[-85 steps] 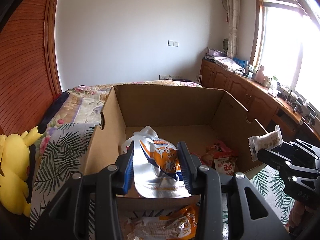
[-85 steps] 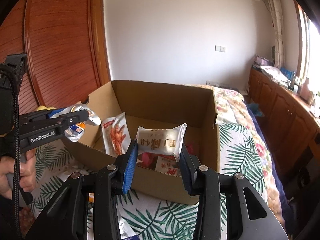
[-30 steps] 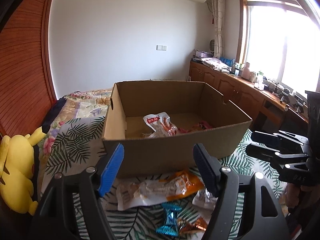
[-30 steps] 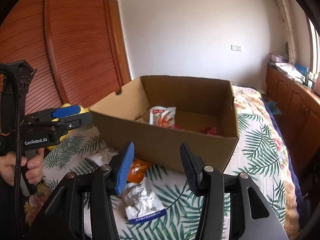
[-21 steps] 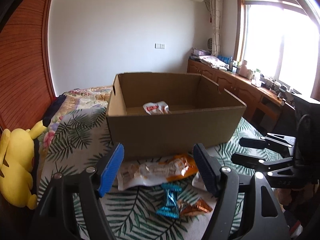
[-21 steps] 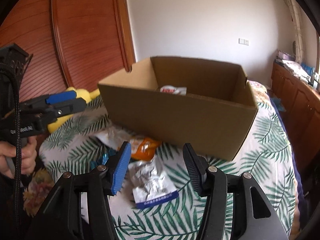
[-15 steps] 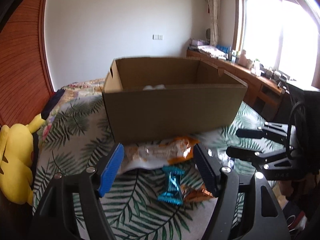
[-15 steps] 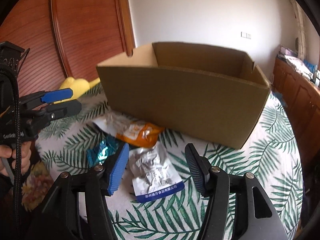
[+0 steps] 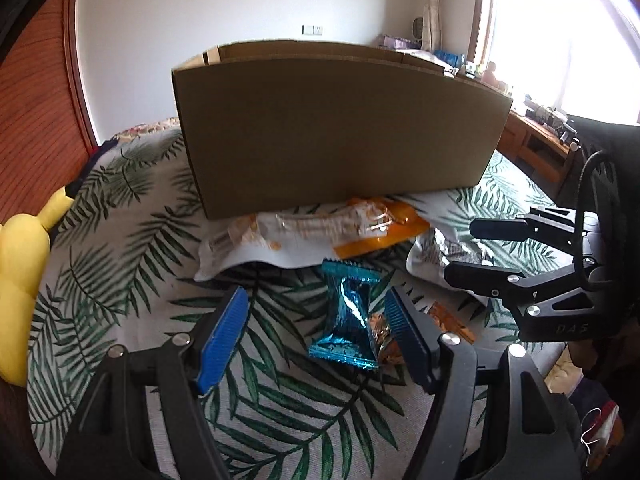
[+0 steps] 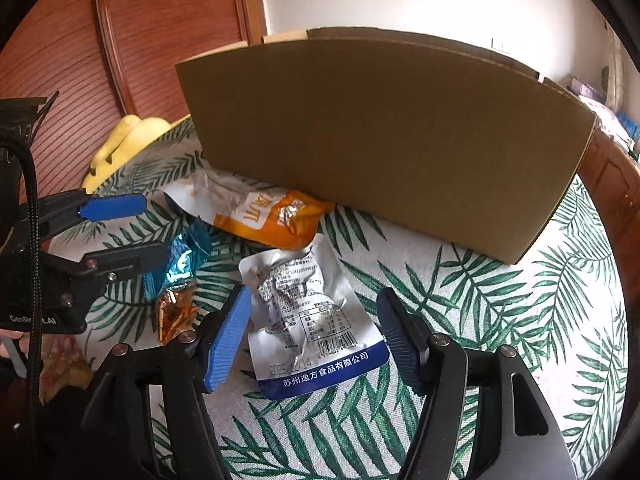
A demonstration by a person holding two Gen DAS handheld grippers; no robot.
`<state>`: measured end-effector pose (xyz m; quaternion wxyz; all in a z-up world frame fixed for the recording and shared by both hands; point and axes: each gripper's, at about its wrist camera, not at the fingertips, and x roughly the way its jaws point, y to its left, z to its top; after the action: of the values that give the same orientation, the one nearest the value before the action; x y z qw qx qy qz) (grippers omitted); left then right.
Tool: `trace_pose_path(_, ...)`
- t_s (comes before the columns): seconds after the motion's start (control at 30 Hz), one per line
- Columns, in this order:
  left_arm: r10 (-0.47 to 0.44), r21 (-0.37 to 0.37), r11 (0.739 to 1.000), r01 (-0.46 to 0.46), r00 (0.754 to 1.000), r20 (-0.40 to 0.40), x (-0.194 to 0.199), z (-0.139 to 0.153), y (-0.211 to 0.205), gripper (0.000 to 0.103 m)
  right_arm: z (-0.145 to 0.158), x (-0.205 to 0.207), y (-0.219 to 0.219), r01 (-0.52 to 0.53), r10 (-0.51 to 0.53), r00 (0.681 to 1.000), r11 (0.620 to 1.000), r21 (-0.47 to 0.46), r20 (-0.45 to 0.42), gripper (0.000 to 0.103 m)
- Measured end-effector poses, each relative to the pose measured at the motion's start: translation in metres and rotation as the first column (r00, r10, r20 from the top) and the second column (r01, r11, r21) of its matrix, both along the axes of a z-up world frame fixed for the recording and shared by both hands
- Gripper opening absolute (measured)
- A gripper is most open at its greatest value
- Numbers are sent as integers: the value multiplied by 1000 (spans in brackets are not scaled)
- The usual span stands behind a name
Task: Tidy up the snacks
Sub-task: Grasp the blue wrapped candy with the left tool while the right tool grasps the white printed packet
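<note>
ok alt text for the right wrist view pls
The right claw is opening over a silver snack pouch with a blue bottom band lying flat on a palm-leaf bedspread, pads not touching it. Behind stands a cardboard box, with an orange snack bag at its base and the left claw beside a blue candy wrapper.

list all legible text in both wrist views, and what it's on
"苏州逸方食品有限公司": blue band of the silver snack pouch.
"2025" then "14", middle digits unclear: same pouch.
"GenRo...t.AI", partly hidden: left tongs.
"DAS": right tongs.
Pouch fine print, barcode digits, orange packet lettering: unreadable.
</note>
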<state>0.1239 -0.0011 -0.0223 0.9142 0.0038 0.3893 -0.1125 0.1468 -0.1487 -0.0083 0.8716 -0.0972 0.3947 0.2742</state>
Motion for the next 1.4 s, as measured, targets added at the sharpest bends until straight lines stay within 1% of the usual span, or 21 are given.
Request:
trace_pose_path(0.13, -6, 1, 1000, 6, 1000, -24, 3, -8, -4, 66, -7, 1, 5, -11, 10, 1000, 1000, -27, -14, 71)
trace_pose_path(0.2, -7, 7, 1000, 7, 999, -35, 4, -10, -7, 61, -10, 2, 9, -14, 14, 1000, 999, -42, -15, 74)
trace_pose_path(0.33, -3, 6, 1000, 4, 999, -43, 7, -14, -6, 57, -14, -4, 16, -20, 22, 1000, 996, -88, 22, 79)
trace_pose_path(0.37, -3, 7, 1000, 3, 999, -44, 7, -15, -7, 57, -14, -4, 17, -19, 22, 999, 996, -87, 33, 80)
trace_pose_path(0.53, -2, 26, 1000, 3, 999, -35, 9, -15, -9, 57, -15, -1, 14, 5, -3, 1000, 997, -75, 29, 81)
trace_pose_path(0.63, 2, 48, 999, -1, 1000, -25, 9, -17, -10, 52, -15, -2, 13, 11, -8, 999, 997, -77, 37, 81)
trace_pose_path(0.67, 0, 52, 999, 1, 1000, -24, 8, -17, -10, 50, -15, -2, 13, 13, -10, 999, 997, -77, 37, 81)
trace_pose_path(0.7, -7, 51, 999, 8, 1000, -22, 7, -17, -11, 44, -16, -2, 13, 17, -14, 999, 997, -76, 37, 81)
trace_pose_path(0.73, -13, 47, 999, 14, 1000, -22, 7, -16, -11, 40, -16, -2, 13, 18, -15, 999, 997, -76, 37, 81)
trace_pose_path(0.77, -15, 40, 999, 16, 1000, -23, 6, -16, -11, 34, -15, -2, 14, 18, -15, 999, 997, -76, 38, 81)
trace_pose_path(0.8, -16, 34, 999, 17, 1000, -24, 6, -15, -10, 26, -15, -2, 14, 18, -16, 999, 997, -75, 38, 81)
trace_pose_path(0.9, -11, 18, 1000, 12, 1000, -23, 4, -15, -7, 21, -15, -2, 12, 21, -18, 999, 997, -74, 40, 81)
trace_pose_path(1.2, 10, -23, 1000, -10, 1000, -24, -6, -16, 2, 21, -16, -2, 10, 32, -29, 999, 997, -73, 43, 81)
trace_pose_path(1.33, 25, -3, 1000, -25, 1000, -1, -12, -13, 3, 21, -15, -2, 10, 33, -30, 998, 996, -77, 49, 81)
trace_pose_path(1.4, 35, -15, 999, -35, 999, 4, -16, -11, 6, 21, -15, -3, 9, 33, -29, 998, 996, -77, 51, 81)
